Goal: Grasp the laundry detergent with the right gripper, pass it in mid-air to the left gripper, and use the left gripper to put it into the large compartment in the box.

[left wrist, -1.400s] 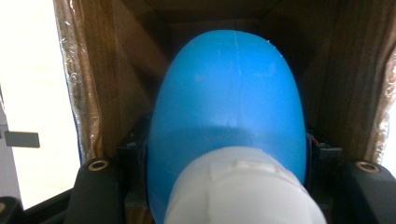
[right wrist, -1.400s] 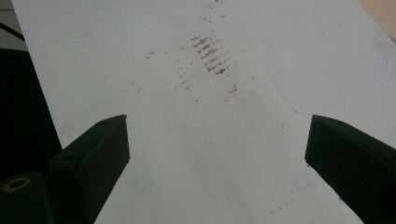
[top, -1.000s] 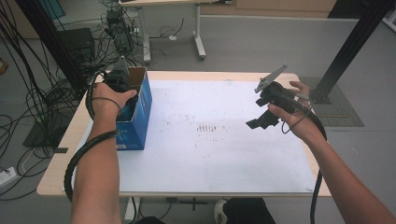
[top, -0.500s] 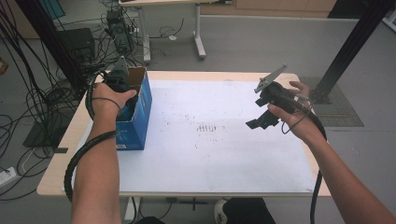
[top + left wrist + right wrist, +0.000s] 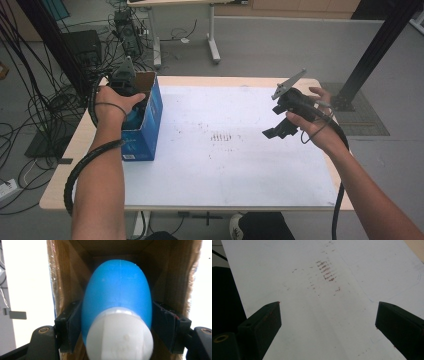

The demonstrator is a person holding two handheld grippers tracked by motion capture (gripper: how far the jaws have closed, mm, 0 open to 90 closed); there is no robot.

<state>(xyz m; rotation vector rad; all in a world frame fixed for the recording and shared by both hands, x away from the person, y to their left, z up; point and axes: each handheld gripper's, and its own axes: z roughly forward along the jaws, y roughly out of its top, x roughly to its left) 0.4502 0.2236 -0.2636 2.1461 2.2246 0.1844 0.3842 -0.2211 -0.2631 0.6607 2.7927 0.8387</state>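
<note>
Left tool (image 5: 116,327) is inside the open blue cardboard box (image 5: 150,120) at the worktop's (image 5: 240,165) left edge, pointing down into it. Its jaws have just been opening. The blue-and-white bottle (image 5: 117,305) sits between them, white cap toward the camera, blue body running deeper into the box. The left pad lies close against the bottle's side; at the right pad a thin gap seems to show. Judgement: the grip is being let go, bottle delivered into the box.

To do the step well: open further until both pads stand off the bottle, then draw the tool straight back along the box's axis. The cardboard walls (image 5: 65,282) are just beside both jaws, so any sideways drift would drag the box or tip it. Check that the bottle rests on the box floor before backing out; its lower end is hidden.

Centre of the worktop: white sheet with a patch of brown smudge marks (image 5: 325,271), nothing standing there.

Right tool (image 5: 280,131) is held above the right half of the worktop, jaws wide apart and empty, well away from the box. It could steady the box if it shifts.

Cables hang off the worktop's left side (image 5: 30,100); keep the left tool's cable clear of the box rim.
</note>
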